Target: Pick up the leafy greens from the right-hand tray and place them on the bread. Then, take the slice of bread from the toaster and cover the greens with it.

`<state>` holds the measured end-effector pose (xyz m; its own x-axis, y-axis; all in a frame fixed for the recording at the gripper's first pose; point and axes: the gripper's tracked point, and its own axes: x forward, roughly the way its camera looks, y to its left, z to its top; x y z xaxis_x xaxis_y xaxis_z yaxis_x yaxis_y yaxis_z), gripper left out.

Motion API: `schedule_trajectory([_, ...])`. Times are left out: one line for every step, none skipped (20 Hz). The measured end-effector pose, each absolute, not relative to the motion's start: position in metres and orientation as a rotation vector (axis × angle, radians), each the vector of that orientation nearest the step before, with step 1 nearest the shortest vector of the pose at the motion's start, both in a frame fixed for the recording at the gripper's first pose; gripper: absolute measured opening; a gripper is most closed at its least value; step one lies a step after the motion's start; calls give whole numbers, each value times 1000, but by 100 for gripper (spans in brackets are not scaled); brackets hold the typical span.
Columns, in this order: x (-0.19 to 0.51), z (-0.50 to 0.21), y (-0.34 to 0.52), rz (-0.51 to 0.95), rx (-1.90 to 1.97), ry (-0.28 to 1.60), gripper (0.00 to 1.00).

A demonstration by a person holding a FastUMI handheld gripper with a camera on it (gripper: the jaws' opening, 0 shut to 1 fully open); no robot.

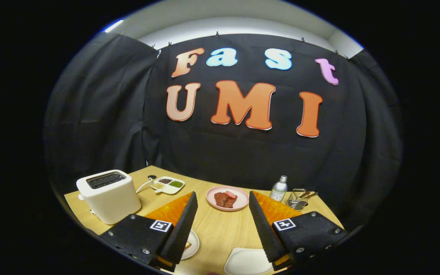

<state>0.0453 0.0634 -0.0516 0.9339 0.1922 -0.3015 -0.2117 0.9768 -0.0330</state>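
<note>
My gripper (pixel 222 200) hangs open above the wooden table (pixel 216 229), with nothing between its fingers. A white toaster (pixel 108 194) stands left of the left finger; its top slots look dark and I cannot tell whether bread sits inside. A white plate (pixel 191 244) peeks out from under the left finger, with a bit of something brown on it. A second white dish or tray (pixel 245 261) lies low between the fingers, near the right one, and its contents are hidden. I cannot make out the leafy greens.
Beyond the fingers sits a pink plate (pixel 227 198) with reddish meat pieces. A divided white dish (pixel 167 185) of small toppings lies behind the toaster, by its cord. A small bottle (pixel 279 189) and a wire holder (pixel 298 198) with utensils stand beyond the right finger.
</note>
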Motion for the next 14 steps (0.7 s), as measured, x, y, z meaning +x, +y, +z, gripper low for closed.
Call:
schedule_trajectory([42, -42, 53, 195, -68, 272, 84])
schedule_trajectory([38, -35, 44, 180, -74, 245, 85])
schedule_trajectory([34, -29, 38, 168, -81, 218, 86])
schedule_trajectory([30, -25, 35, 159, -89, 191, 86])
schedule_trajectory([24, -21, 31, 148, -97, 167, 87])
schedule_trajectory([21, -19, 28, 139, -107, 141, 87])
schedule_trajectory([18, -18, 25, 136, -124, 122, 87])
schedule_trajectory([15, -20, 20, 123, -131, 118, 87])
schedule_trajectory([12, -21, 16, 110, -127, 115, 89])
schedule_trajectory([10, -19, 12, 101, -109, 106, 90])
schedule_trajectory([9, -18, 11, 100, -91, 97, 91])
schedule_trajectory([9, -16, 7, 93, -85, 86, 91])
schedule_trajectory([8, -16, 3, 75, -89, 73, 91])
schedule_trajectory([8, -14, -1, 54, -96, 55, 92])
